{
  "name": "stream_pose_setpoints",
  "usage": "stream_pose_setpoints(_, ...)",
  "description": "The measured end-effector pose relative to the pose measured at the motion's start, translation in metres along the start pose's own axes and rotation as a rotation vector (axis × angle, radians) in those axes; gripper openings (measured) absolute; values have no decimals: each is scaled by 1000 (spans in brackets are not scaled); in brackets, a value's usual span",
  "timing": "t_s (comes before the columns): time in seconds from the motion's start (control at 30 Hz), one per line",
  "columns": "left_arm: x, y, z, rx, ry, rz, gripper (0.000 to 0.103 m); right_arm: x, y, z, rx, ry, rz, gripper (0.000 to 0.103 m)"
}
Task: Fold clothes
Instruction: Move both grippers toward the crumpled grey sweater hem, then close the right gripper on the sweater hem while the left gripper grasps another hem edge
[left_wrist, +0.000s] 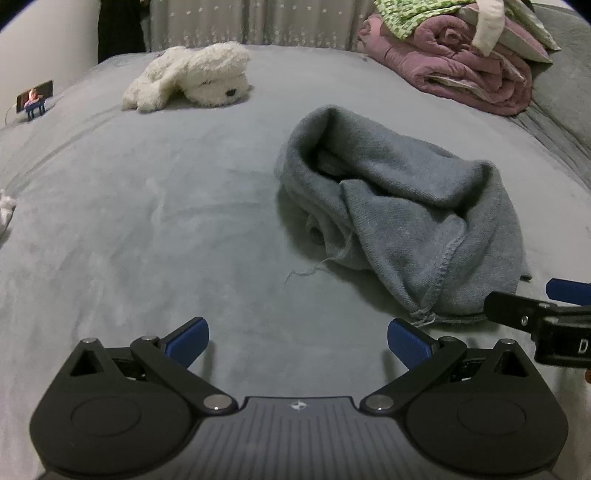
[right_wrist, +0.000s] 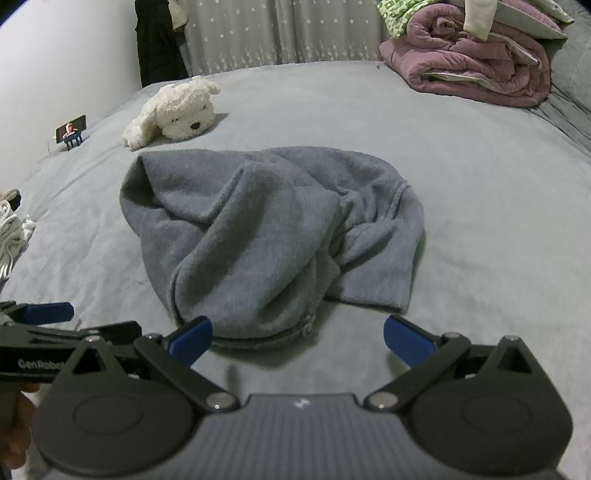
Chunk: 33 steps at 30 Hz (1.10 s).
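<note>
Grey bed sheet fills both views. Purple quilt bundle far right. Crumpled grey-blue garment mid-bed, unfolded, its near hem just beyond the right gripper. White plush dog far left; phone on stand further left at the bed's edge. Left gripper: jaws wide apart, empty, garment ahead to its right. Right gripper: jaws wide apart, nothing clamped.

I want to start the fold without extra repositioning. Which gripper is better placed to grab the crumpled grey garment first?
Right, probably. The right gripper faces the grey garment squarely, its hem between the open jaws. The left gripper, also open, faces bare bedsheet.
</note>
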<state>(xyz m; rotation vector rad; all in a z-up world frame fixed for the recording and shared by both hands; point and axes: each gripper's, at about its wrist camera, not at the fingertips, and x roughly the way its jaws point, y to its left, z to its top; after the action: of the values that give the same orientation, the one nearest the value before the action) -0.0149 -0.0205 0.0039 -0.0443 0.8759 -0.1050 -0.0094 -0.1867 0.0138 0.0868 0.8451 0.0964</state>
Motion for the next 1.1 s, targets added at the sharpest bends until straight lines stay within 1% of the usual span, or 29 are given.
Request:
stream_pose_setpoints(0.03,1,1,6,10,-6,11,103,0,-2,1,10,-2,2,103)
stream_pose_setpoints(0.13,3,-2,8,41,-19,45,103,1,-8,3,39,-2,9,103)
stream_pose_setpoints(0.2,9,1,8,32,-10,54,103,1,-11,5,52,-4,13,103)
stream_pose_setpoints(0.37,13,8,8,-23,7,35,103,3,-16,8,77,2,33,103)
stream_pose_setpoints(0.5,6,2,11,27,-46,62,103,8,-21,12,100,14,42,102)
stream_pose_setpoints(0.6,3,-4,13,55,-60,37,103,12,-26,17,115,18,44,100)
stream_pose_setpoints(0.67,6,-6,11,55,-46,14,103,16,-31,20,129,24,43,98)
stream_pose_setpoints(0.73,8,-9,10,63,-39,18,103,21,-36,21,147,39,43,93)
stream_pose_setpoints(0.83,8,-19,8,108,-62,33,103,27,-39,21,144,57,44,90)
stream_pose_setpoints(0.97,9,-28,8,125,-71,13,103,33,-38,24,110,52,46,85)
stream_pose_setpoints(1.07,13,-34,11,139,-66,8,103,37,-38,27,100,44,59,76)
stream_pose_setpoints(1.1,14,-34,12,144,-67,8,103,38,-39,28,97,40,65,71)
